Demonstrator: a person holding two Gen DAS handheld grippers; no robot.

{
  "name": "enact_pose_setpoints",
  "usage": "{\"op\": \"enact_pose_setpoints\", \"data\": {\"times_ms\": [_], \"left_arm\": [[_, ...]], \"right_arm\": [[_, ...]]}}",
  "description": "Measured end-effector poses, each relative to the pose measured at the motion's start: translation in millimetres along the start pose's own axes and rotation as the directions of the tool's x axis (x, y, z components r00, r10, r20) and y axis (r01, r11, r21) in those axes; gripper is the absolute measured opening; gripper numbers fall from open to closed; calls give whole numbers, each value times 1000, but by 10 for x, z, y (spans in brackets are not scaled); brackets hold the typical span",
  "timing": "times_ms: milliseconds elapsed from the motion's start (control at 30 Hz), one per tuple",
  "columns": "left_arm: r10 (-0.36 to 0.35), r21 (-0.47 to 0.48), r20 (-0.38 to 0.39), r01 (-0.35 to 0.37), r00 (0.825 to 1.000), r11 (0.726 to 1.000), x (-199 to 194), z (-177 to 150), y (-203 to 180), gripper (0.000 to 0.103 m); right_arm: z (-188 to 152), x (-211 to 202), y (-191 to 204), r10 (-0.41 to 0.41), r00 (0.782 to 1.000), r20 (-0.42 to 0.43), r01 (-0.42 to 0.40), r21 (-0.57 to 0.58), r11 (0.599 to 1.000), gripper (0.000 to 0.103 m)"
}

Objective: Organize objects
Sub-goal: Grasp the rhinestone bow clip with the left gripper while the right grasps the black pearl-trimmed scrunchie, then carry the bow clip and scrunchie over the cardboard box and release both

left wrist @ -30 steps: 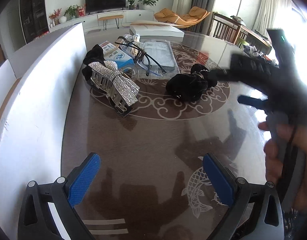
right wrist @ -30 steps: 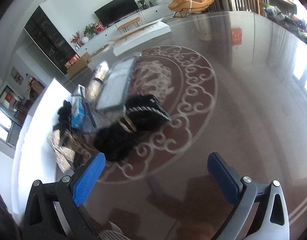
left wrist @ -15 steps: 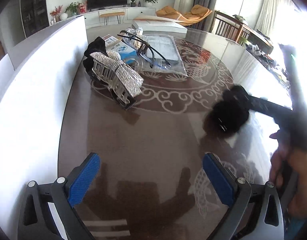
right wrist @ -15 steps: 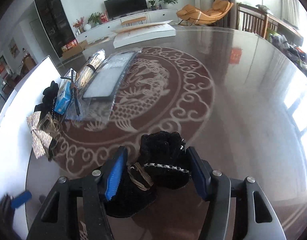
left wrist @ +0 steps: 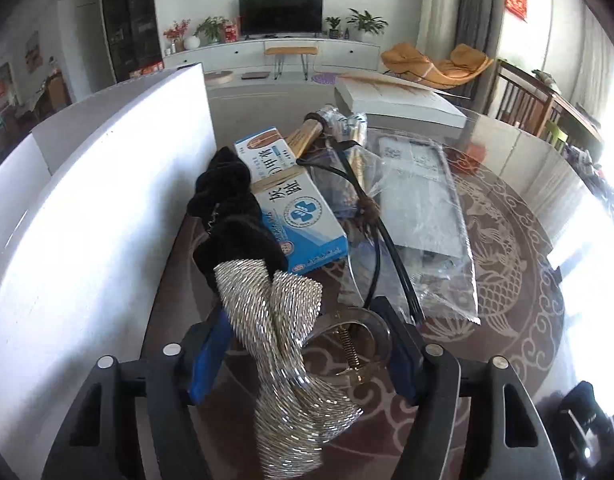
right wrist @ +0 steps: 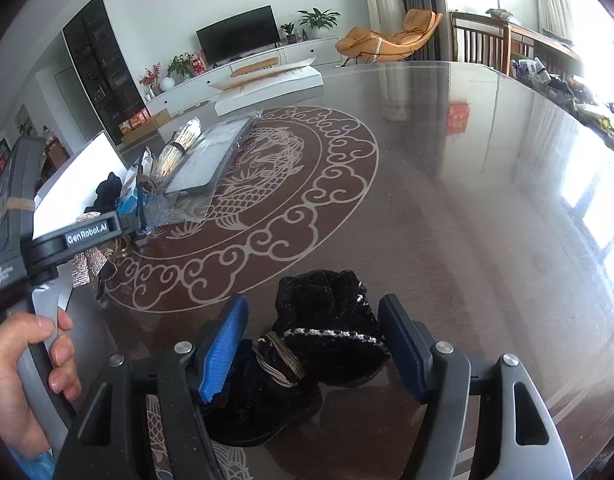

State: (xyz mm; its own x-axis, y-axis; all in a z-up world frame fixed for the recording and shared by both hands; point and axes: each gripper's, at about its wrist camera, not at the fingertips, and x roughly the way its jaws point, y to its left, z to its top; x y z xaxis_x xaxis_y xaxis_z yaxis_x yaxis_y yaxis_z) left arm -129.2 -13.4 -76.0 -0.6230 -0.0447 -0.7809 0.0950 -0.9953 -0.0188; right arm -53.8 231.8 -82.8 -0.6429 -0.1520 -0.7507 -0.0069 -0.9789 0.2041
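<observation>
On the patterned table [right wrist: 447, 208], the right gripper [right wrist: 311, 344], jaws just widening, straddles the black hair bow [right wrist: 319, 344] with its pads clear, while beyond it, leftward, the left gripper [left wrist: 303, 348] has just closed onto the silver bow clip [left wrist: 283, 320].

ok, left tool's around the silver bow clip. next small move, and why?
Probably finish closing the left tool on the silver bow clip, then lift. Its jaws have just been closing and the clip sits between the blue pads, but whether they press yet I can't tell. The right tool straddles the black scrunchie.
</observation>
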Motion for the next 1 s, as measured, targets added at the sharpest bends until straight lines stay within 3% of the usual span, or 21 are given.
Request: {"op": "enact_pose_setpoints", "data": {"times_ms": [33,133,200,300,367,533,633,767,800,833,867,933,1000], "left_arm": [[-18,21,-10,19,1000,1000,-45,-63,-22,54],[-161,65,-51,164,986,984,-296,-317,-66,54],[-200,119,-70,207,977,971,-455,-493,-117,54],[-205,187,-85,217,975,958,-565,-645,-166,61],[-198,210,-86,212,976,955,-580,-650,-193,72],[-145,222,-96,163,985,961,-495,-674,-189,72],[-132,208,-46,139,990,968,-557,-734,-118,52],[-199,163,-37,203,979,966,-667,-725,-78,52],[-215,152,-31,217,976,964,-727,-718,-70,52],[-236,140,-27,237,971,961,-804,-705,-57,51],[-258,131,-19,258,966,957,-896,-695,-39,52],[-292,129,7,289,956,949,-1109,-666,16,52],[-325,119,28,319,945,940,-1311,-623,103,52]], "right_arm": [[2,-5,-22,4,1000,2,-4,14,1000,70],[5,-15,-83,-5,1000,8,5,47,999,74],[7,-21,-103,-5,1000,11,4,59,998,76],[5,-25,-104,5,1000,11,-6,68,998,81],[6,-40,-132,30,1000,9,-30,93,995,84],[-31,-198,-335,150,988,-25,-138,263,955,86],[-87,-236,-287,151,983,-108,-116,278,953,87],[-35,-122,47,118,975,-188,-88,162,983,87],[-22,-81,151,88,978,-191,-69,103,992,75],[-8,-46,256,62,980,-188,-56,38,998,50],[-10,-28,333,45,983,-179,-47,-7,999,37],[-36,-67,385,23,989,-149,-28,-33,999,30],[-53,-139,388,50,989,-138,-55,-32,998,28]]}}
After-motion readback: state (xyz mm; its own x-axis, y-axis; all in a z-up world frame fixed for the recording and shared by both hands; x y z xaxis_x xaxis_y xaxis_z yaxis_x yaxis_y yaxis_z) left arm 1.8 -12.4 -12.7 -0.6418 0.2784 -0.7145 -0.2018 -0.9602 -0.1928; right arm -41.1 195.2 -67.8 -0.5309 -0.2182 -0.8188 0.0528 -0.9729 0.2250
